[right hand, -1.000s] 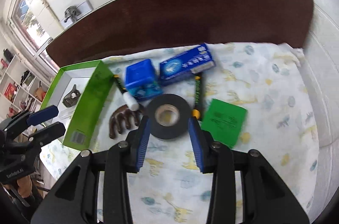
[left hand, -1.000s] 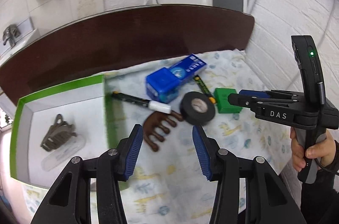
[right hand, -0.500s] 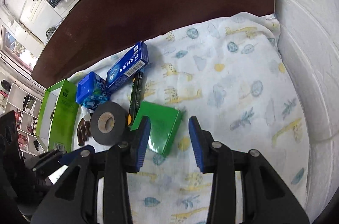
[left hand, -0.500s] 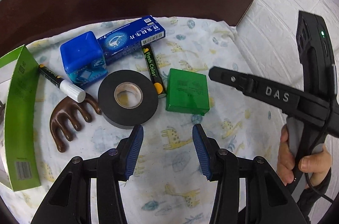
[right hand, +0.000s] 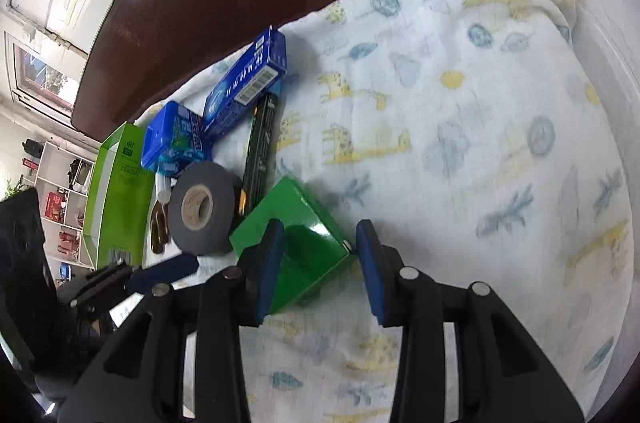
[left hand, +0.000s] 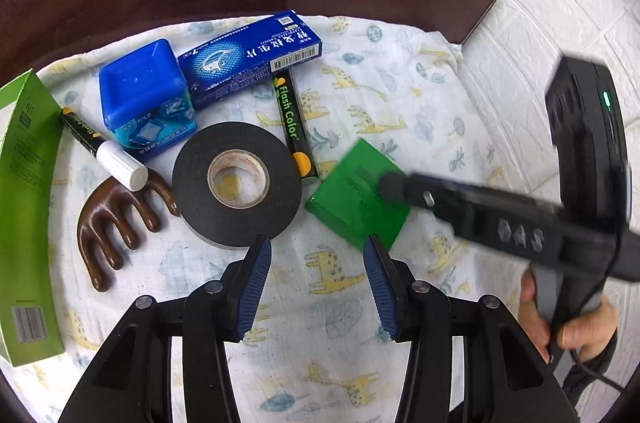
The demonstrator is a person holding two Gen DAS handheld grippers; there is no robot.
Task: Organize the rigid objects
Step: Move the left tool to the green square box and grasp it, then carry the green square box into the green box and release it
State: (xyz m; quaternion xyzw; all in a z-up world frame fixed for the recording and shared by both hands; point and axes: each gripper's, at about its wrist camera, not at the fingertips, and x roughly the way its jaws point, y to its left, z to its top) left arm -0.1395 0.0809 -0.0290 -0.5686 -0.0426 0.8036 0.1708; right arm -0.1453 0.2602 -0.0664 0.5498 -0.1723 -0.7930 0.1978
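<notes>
A: What lies on the giraffe-print cloth (left hand: 352, 127)?

B: Left to right: green carton (left hand: 24, 207); brown comb (left hand: 116, 219); black tape roll (left hand: 236, 183); small green box (left hand: 352, 199).

A: The jaws?

B: Left gripper (left hand: 316, 287) released, hovering; right gripper (right hand: 320, 263) released, straddling the green box's corner.

A flat green box (left hand: 352, 199) lies tilted on the giraffe-print cloth (left hand: 360, 303), just right of a black tape roll (left hand: 236, 183), beside a Flash Color marker (left hand: 294, 131), blue carton (left hand: 252, 57), blue tub (left hand: 146, 99) and brown comb (left hand: 116, 219).
</notes>
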